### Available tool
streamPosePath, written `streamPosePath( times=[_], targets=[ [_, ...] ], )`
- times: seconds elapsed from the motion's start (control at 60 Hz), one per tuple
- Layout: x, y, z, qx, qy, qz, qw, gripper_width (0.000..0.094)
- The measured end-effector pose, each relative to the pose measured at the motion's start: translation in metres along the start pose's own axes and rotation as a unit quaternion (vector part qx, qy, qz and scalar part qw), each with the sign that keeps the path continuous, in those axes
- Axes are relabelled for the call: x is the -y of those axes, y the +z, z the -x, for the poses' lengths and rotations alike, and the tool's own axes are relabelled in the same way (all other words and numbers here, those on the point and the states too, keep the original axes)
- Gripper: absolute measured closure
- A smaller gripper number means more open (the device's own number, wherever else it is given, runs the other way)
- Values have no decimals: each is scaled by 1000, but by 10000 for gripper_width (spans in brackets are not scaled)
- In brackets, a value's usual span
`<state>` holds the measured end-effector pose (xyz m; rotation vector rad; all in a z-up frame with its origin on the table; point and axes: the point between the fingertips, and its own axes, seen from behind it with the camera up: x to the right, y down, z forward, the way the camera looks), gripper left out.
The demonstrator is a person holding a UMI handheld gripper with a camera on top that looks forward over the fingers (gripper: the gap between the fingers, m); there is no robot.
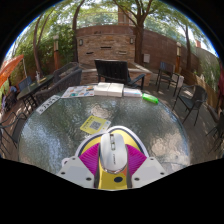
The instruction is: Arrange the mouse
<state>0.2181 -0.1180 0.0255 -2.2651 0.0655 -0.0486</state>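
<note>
A white computer mouse is held between my gripper's two magenta pads, which press on its sides just above the round glass table. A yellow card or mat lies on the glass just ahead of the fingers, to the left. The mouse points away from me, its scroll wheel visible on top.
Beyond the fingers, papers and white boxes lie on the table's far side, with a green object to their right. Dark metal chairs stand around the table. A brick wall and trees stand behind.
</note>
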Motion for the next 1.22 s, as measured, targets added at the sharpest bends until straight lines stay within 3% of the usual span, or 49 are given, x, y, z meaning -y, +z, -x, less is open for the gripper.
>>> streamPosePath(
  times=[0.117, 0.167, 0.25, 0.3, 0.383, 0.567, 0.85, 1.217],
  targets=[
    [-44, 18, -5, 15, 1, 48, 999, 442],
    [-37, 11, -5, 15, -9, 39, 999, 397],
    [-36, 3, -9, 10, -11, 33, 999, 63],
    [-22, -17, -2, 14, -7, 29, 999, 112],
    [-15, -39, 1, 10, -3, 15, 1000, 68],
    [7, -122, 8, -16, -5, -14, 1000, 79],
    [-11, -240, 27, -53, -17, -35, 998, 84],
    [-33, -296, 40, -56, -26, -33, 998, 87]
  ],
)
